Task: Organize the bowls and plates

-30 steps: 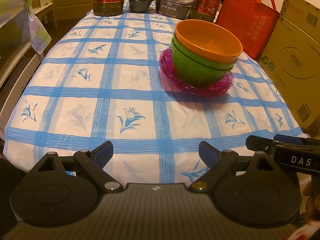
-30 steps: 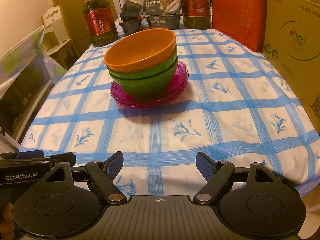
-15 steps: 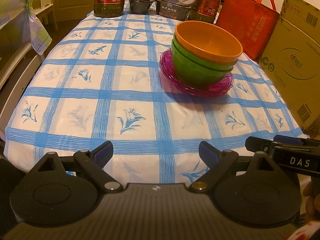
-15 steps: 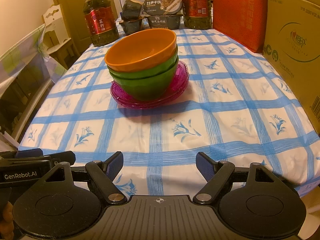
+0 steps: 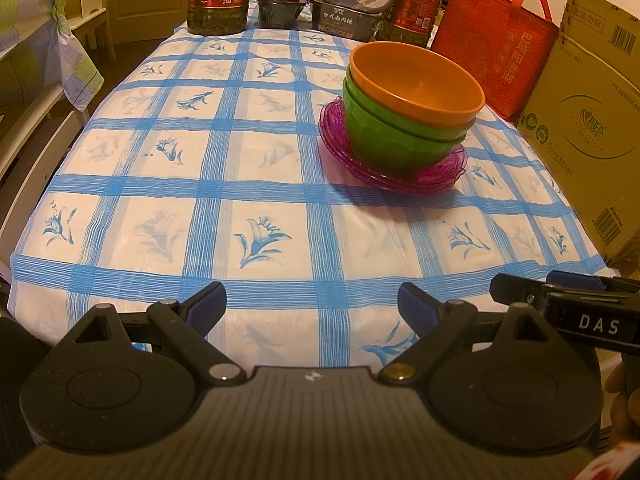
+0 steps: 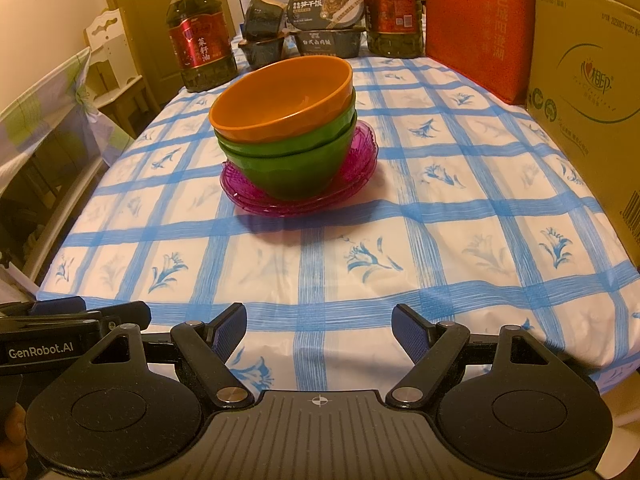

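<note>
left tongs [image 5: 312,304] agape | right tongs [image 6: 319,326] agape | both at tablecloth [image 6: 440,240] near edge

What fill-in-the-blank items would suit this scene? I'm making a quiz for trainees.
1. The top bowl of the stack is ____.
2. The green bowls sit on ____ plates.
3. Both the left gripper and the right gripper are ____, holding nothing.
4. The red bag stands beside a ____ box.

Missing words: orange; purple; open; cardboard
</note>
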Available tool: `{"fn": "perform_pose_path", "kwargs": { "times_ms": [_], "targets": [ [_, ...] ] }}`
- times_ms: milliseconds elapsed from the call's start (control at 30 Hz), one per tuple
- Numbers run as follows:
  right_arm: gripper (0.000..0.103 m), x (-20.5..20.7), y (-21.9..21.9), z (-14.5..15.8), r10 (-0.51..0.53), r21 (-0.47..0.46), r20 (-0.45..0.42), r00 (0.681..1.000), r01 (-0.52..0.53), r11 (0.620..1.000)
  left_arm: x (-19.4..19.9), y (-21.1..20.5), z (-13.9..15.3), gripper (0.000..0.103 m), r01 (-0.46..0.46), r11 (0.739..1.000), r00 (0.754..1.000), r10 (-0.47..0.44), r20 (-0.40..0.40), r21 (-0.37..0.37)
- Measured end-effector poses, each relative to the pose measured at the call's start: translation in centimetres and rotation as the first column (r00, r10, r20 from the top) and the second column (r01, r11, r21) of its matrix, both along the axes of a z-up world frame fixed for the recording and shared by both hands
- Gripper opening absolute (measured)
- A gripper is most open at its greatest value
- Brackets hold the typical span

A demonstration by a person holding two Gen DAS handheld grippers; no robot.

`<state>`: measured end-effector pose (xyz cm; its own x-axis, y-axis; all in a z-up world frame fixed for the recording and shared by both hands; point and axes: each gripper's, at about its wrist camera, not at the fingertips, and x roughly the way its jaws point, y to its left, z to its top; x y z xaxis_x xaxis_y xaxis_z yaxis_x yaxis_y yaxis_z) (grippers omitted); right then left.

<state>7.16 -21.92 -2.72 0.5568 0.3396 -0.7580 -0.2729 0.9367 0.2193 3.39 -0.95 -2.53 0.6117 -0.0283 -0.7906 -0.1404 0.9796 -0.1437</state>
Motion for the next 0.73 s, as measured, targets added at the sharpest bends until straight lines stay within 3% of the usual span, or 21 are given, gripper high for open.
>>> {"fn": "perform_pose_path", "kwargs": {
  "times_ms": [733],
  "targets": [
    [0.079,-0.13,-0.1,-0.29,0.001,-0.001,-0.005,1.0,-0.001,1.0,0.06,0.02,0.21,0.092,-0.006,1.0,1.0,0.006,0.009,0.01]
  ]
}}
